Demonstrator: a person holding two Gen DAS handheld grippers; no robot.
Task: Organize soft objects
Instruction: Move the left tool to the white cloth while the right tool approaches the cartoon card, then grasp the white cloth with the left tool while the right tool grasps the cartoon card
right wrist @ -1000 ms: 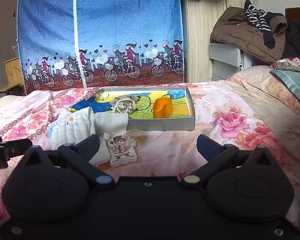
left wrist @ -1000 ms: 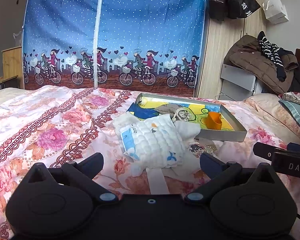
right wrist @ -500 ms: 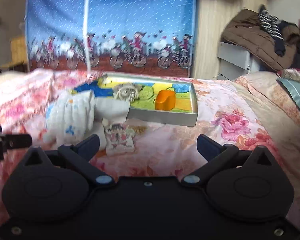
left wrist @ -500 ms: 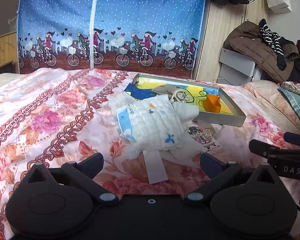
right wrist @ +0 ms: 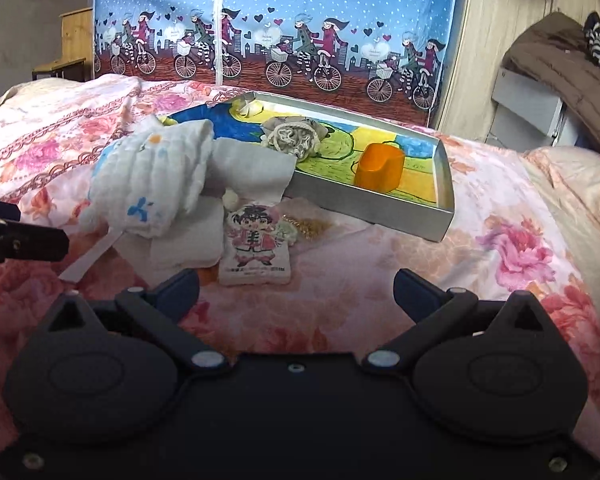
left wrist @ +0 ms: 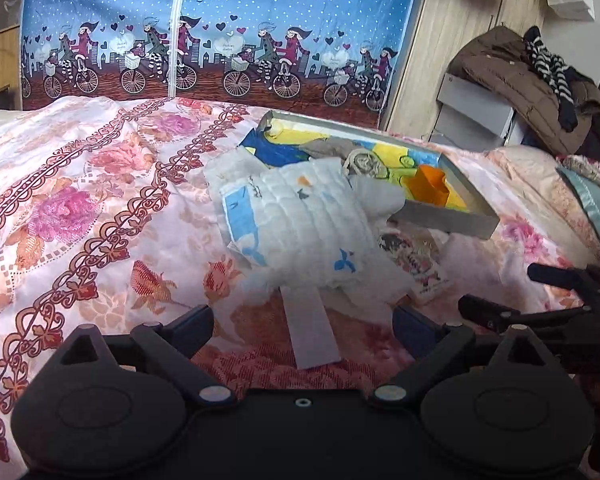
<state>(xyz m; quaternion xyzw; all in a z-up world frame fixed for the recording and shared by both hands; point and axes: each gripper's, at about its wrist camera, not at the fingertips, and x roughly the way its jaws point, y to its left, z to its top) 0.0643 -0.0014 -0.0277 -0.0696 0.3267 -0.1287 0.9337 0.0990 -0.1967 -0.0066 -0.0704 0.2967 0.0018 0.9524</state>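
Note:
A white quilted cloth [left wrist: 308,216] with blue prints lies crumpled on the flowered bedspread, with a plain white cloth [right wrist: 252,168] beside and under it. Its flat white strip [left wrist: 312,328] reaches between the fingers of my left gripper [left wrist: 302,320], whose jaws are closing but touch nothing. My right gripper [right wrist: 296,286] is open just short of a cartoon-printed pad [right wrist: 256,244]. Behind the cloths, a grey tray [right wrist: 440,216] holds an orange cup [right wrist: 380,166] and a beige lace bundle [right wrist: 296,138].
A blue curtain [left wrist: 220,20] with cyclists hangs behind the bed. A brown jacket [left wrist: 516,76] lies on a grey unit at the right, and pillows [right wrist: 572,176] sit at the bed's right side. A small gold trinket [right wrist: 308,226] lies next to the pad.
Both grippers have come forward and down toward the cloth pile, which now looks larger. The right wrist view has tilted. The left fingers stand slightly closer together.

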